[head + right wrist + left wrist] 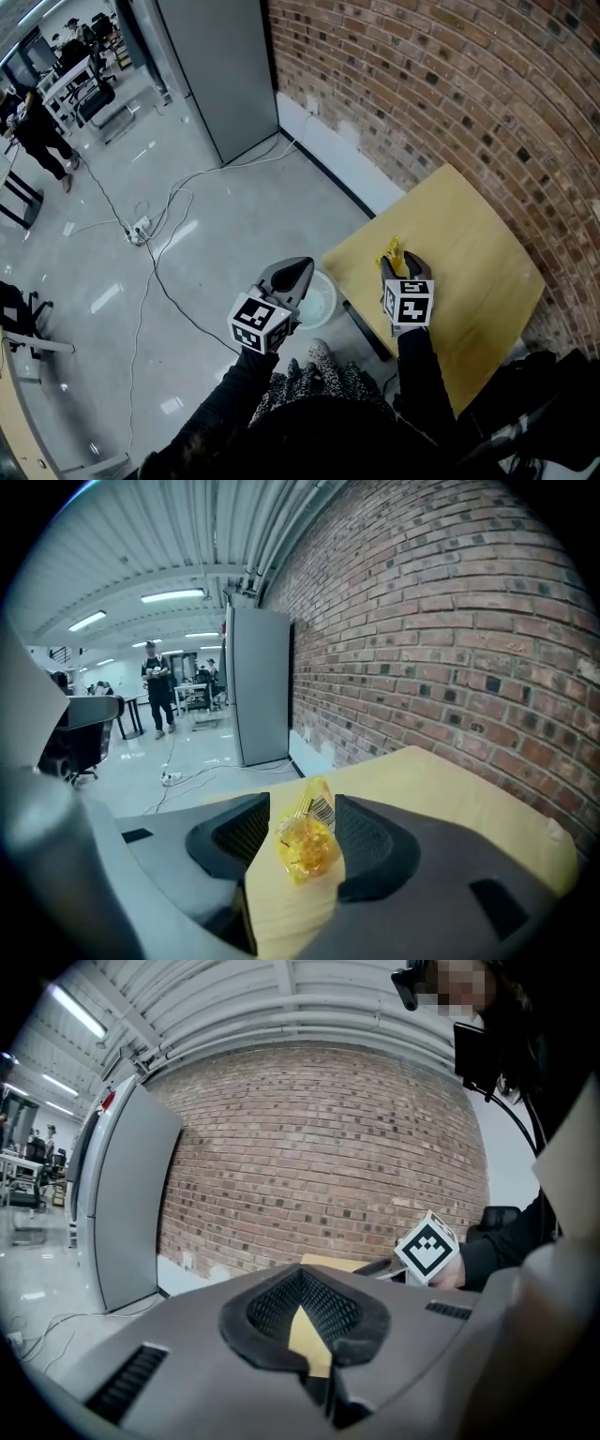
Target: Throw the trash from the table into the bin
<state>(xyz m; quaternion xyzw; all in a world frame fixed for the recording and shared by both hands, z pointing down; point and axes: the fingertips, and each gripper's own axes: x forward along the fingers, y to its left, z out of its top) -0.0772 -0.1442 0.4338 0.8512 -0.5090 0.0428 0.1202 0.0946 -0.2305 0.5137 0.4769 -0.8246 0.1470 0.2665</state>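
A crumpled yellow wrapper [391,253] [305,841] lies near the left edge of the yellow table [478,244] [441,780]. My right gripper [400,269] [302,808] is down at the table with its jaws standing wide on either side of the wrapper, open. A white round bin [319,302] stands on the floor just left of the table. My left gripper [298,272] [302,1283] hovers over the bin with its tips together and nothing in them. In the left gripper view the right gripper's marker cube [429,1246] shows ahead.
A brick wall [450,84] runs behind the table. A grey cabinet [225,66] stands at the far left of it. Cables and a power strip [139,230] lie on the glossy floor. People [42,131] stand far off. A dark bag [548,394] sits by the table's near right.
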